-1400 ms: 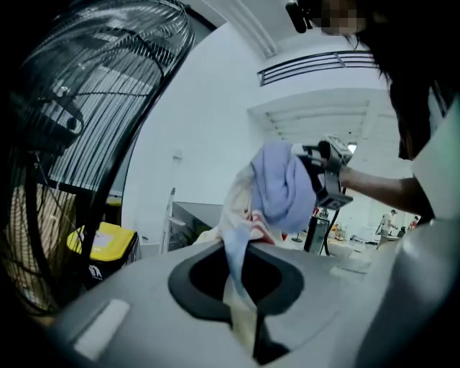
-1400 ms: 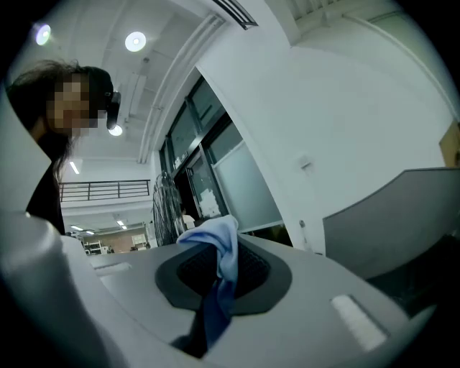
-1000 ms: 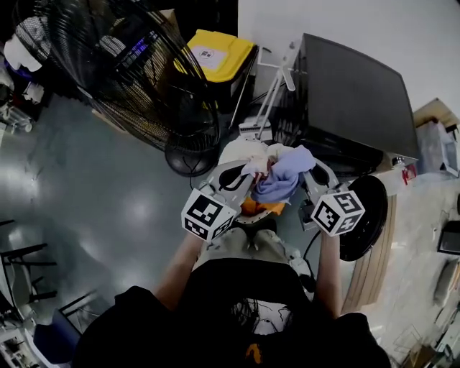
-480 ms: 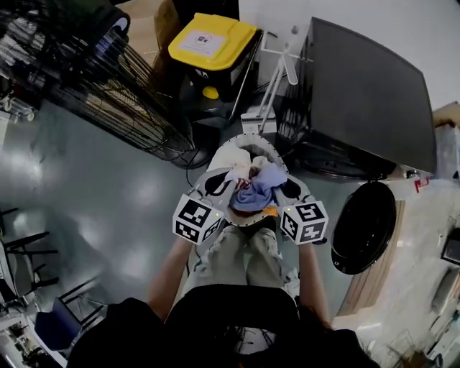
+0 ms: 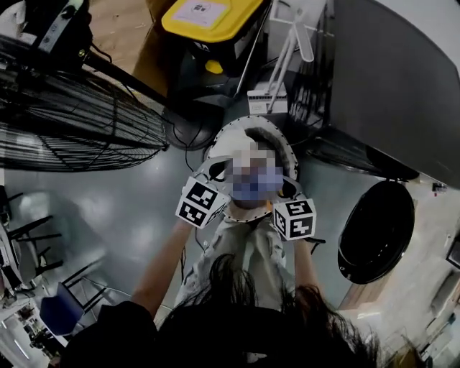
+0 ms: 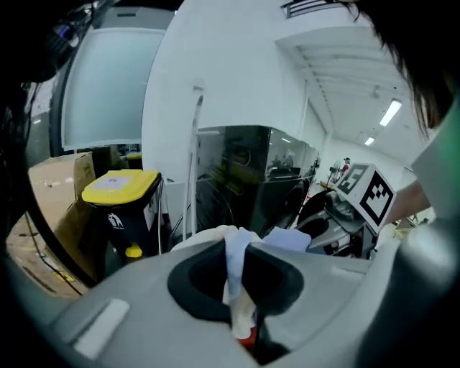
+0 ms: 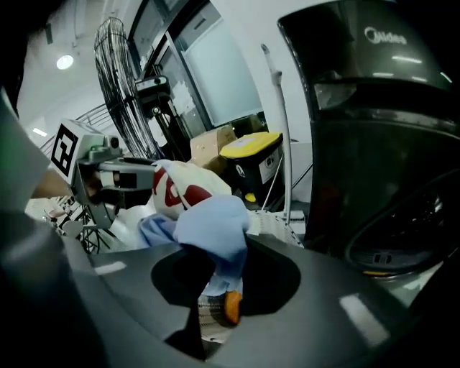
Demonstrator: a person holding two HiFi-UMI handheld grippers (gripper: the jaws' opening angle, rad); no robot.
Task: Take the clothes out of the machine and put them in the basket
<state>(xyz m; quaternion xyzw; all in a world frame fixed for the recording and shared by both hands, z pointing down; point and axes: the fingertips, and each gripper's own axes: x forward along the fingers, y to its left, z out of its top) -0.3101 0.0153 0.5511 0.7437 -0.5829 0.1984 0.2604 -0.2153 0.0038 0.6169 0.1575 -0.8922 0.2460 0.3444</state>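
Head view shows my left claw [image 6: 238, 298] pinching the white cloth [image 6: 235, 260] and my right claw [image 7: 215, 291] pinching the blue cloth [image 7: 213, 228], both over the basket [image 5: 248, 120] so they can drop in.

The head view looks steeply down from above the person onto the glossy grey floor [image 5: 93, 208]. Both gripper views sit low, close behind their jaws, facing level across the bundle of white and light-blue clothes [image 6: 233, 259]. All three share the yellow-lidded black bin [image 5: 208, 18] and the dark front-loading washing machine [image 5: 402, 79], both along the head view's upper edge.
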